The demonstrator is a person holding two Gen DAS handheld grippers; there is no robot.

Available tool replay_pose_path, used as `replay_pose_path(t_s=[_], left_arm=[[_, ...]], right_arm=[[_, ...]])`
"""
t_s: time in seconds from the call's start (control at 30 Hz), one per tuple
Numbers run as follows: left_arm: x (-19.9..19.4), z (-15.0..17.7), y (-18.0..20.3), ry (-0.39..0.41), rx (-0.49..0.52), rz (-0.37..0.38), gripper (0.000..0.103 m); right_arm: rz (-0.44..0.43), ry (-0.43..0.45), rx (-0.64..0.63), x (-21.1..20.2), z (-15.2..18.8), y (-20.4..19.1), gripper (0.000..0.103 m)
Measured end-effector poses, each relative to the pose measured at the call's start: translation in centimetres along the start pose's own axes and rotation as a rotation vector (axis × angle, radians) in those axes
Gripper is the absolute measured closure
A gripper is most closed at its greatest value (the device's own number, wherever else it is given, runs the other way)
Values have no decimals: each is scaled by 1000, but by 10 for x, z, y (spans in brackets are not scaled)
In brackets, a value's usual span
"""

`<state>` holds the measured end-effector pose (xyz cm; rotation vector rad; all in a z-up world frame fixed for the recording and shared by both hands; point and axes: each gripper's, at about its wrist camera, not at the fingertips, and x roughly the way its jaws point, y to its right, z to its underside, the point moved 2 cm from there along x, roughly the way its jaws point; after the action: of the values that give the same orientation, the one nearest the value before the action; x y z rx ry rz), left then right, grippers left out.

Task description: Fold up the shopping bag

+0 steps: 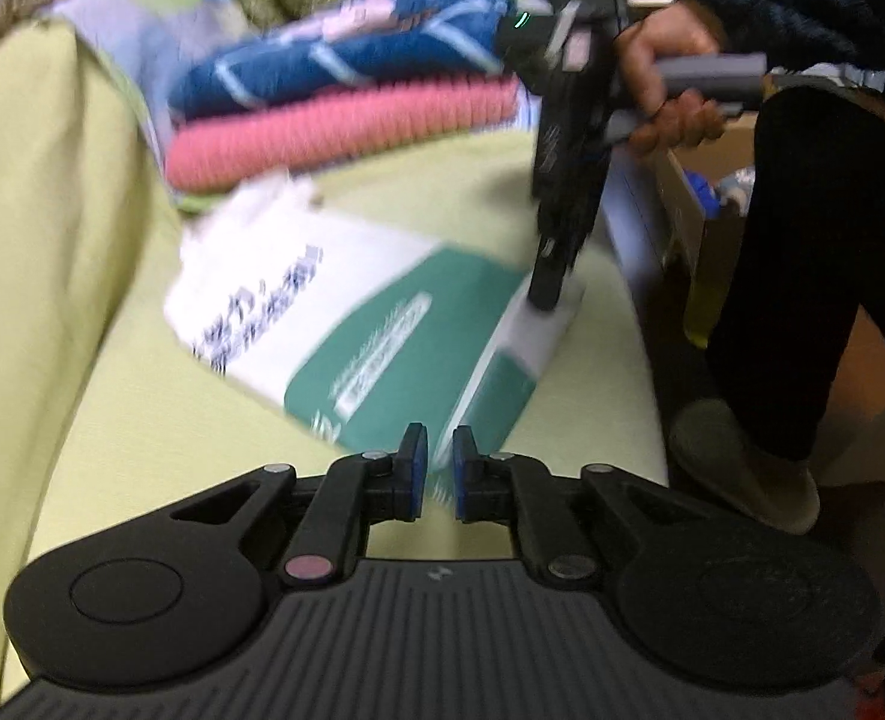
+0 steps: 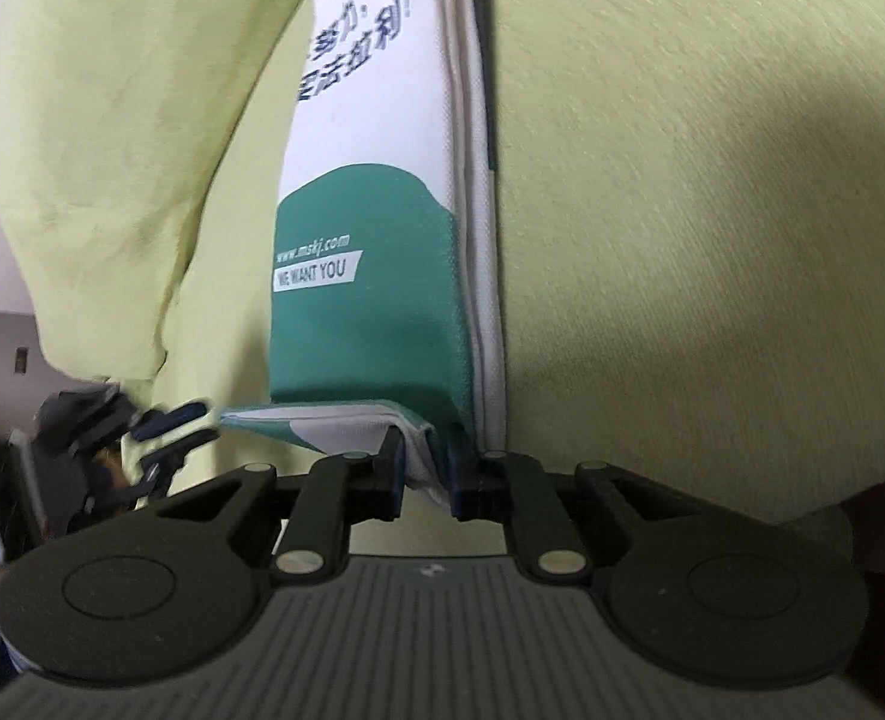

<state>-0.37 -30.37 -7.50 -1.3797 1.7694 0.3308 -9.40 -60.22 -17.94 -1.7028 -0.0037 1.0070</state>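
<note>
A white and green shopping bag (image 1: 352, 324) with dark printed lettering lies flat on the yellow-green sofa seat (image 1: 112, 420). My right gripper (image 1: 547, 297), held in a hand, points down onto the bag's far right corner. The right wrist view shows the bag (image 2: 370, 240) running lengthwise away from me, and my right gripper (image 2: 424, 474) is shut on a bunched fold of its near corner. My left gripper (image 1: 440, 462) hovers at the bag's near edge, narrowly open with nothing between its pads. The left gripper (image 2: 193, 429) also shows at the bag's other near corner, just off the fabric.
A stack of folded clothes (image 1: 346, 108), pink under blue, sits at the back of the seat beyond the bag. The sofa's armrest (image 1: 34, 192) rises on the left. A person's dark leg and slipper (image 1: 742, 468) stand right of the seat edge, near a cardboard box (image 1: 700, 192).
</note>
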Motion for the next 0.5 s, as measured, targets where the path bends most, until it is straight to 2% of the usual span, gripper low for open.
replay_pose_path(t_s=[0.17, 0.27, 0.5], left_arm=[[33, 1, 15, -25, 53, -48, 95], [52, 4, 14, -54, 35, -55, 94], [63, 10, 4, -72, -28, -50, 95]], right_arm=[[14, -4, 44, -2, 0, 2, 94], [11, -3, 75, -2, -2, 6, 94], [4, 1, 106, -3, -4, 11, 94]])
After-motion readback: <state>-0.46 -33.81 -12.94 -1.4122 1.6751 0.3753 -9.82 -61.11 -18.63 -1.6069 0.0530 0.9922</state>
